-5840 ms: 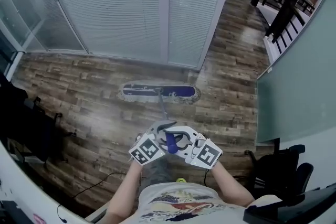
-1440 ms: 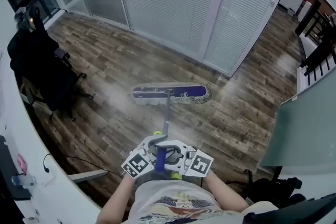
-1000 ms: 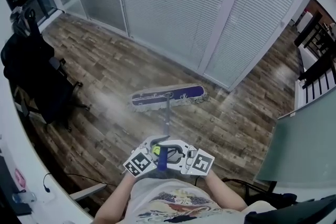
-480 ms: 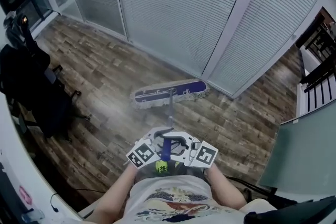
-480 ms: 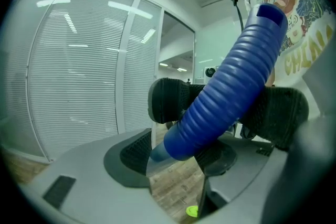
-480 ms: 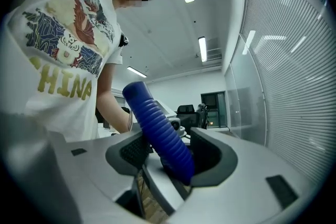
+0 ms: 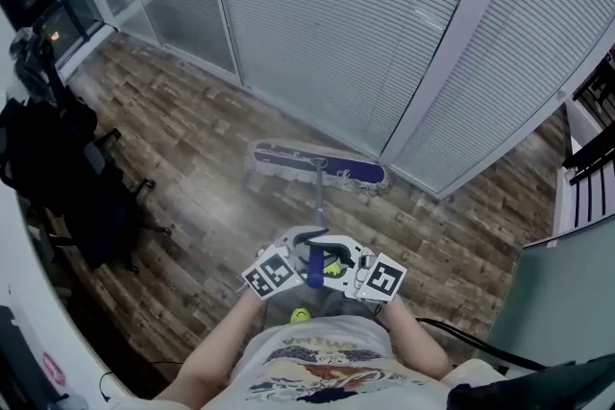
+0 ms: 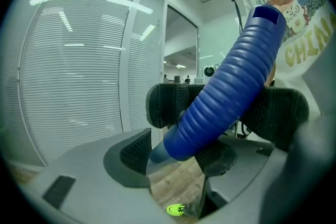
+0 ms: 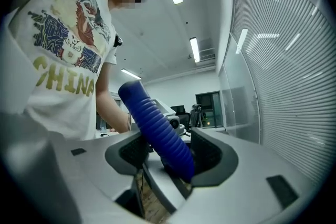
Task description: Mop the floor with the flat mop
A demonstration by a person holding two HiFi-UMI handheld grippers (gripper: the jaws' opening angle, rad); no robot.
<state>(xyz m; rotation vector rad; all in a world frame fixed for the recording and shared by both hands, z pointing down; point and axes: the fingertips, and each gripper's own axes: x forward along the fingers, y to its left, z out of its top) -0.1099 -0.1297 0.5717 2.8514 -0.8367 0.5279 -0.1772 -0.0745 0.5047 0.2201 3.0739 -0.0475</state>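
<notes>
2 grips share the blue ribbed handle: left hand-held gripper and right hand-held gripper both clamp it. The flat mop head lies at frame centre, near the base of the blinds wall; bare wood floor opens leftward to black chairs.

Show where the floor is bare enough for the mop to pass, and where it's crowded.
Bare floor lies between the flat mop and the black office chairs, and right of the mop along the blinds. Crowded: the chairs at left.
</notes>
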